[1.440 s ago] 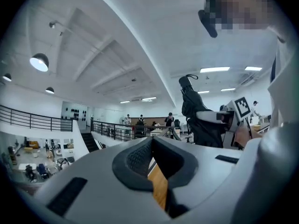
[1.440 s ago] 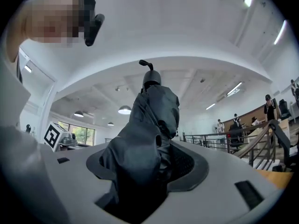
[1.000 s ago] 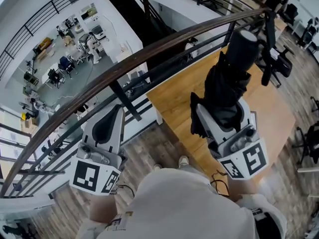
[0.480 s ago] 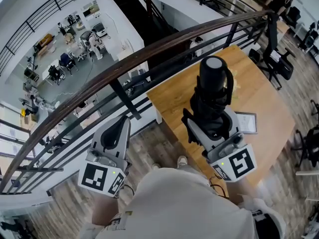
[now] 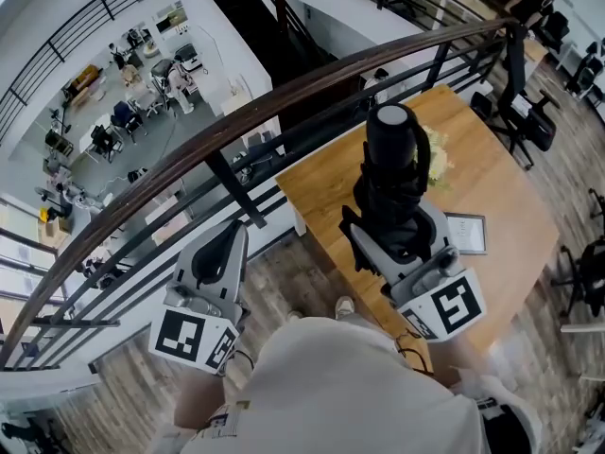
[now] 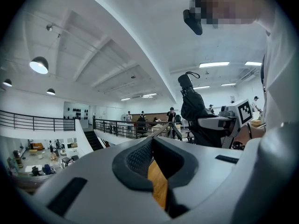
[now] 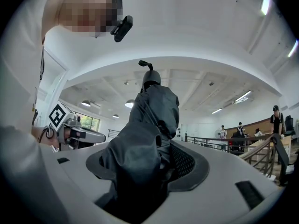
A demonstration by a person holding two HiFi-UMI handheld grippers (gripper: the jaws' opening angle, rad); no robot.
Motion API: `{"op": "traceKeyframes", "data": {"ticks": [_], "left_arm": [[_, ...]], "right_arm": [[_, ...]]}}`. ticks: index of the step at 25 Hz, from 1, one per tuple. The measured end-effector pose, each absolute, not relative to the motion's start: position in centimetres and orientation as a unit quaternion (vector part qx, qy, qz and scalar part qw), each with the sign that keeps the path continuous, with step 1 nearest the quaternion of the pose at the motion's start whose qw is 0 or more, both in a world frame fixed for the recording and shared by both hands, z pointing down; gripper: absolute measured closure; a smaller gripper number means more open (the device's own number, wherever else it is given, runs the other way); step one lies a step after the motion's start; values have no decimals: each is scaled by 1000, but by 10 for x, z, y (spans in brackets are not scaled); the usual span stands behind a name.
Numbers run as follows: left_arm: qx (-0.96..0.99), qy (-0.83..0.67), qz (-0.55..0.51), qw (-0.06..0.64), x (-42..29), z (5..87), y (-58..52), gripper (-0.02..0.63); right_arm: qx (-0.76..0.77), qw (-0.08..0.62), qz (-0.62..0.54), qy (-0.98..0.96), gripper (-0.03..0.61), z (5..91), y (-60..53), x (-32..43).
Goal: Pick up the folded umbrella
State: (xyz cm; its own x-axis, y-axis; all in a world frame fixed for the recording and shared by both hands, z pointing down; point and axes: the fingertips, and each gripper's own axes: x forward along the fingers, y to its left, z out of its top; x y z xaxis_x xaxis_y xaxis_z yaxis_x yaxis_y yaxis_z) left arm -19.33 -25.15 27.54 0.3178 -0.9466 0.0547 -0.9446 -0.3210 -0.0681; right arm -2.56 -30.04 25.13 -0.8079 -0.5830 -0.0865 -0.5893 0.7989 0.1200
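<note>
Wooden table (image 5: pixel 492 187) lying below; right hand-held gripper (image 5: pixel 392 227) clamping folded umbrella (image 5: pixel 392 145) aloft, pickup seemingly done, next needing steady hold; left hand-held gripper (image 5: pixel 225 239) together, empty.

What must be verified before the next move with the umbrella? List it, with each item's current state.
1. Right gripper closed on the folded umbrella: ok.
2. Grip reaches the shaft, not only the bunched fabric: cannot tell.
3. Folded umbrella upright and off the table: ok.
4. Left gripper has nothing between its jaws: ok.
5. Clearance from the railing: cannot tell.
</note>
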Motion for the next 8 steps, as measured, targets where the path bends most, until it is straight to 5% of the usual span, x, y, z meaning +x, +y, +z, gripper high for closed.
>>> {"op": "traceKeyframes", "data": {"ticks": [8], "left_arm": [[-811,583,-42,16,-191,272,-254,597]], "right_arm": [[-312,25,68,947,282,250,-305,-21]]}}
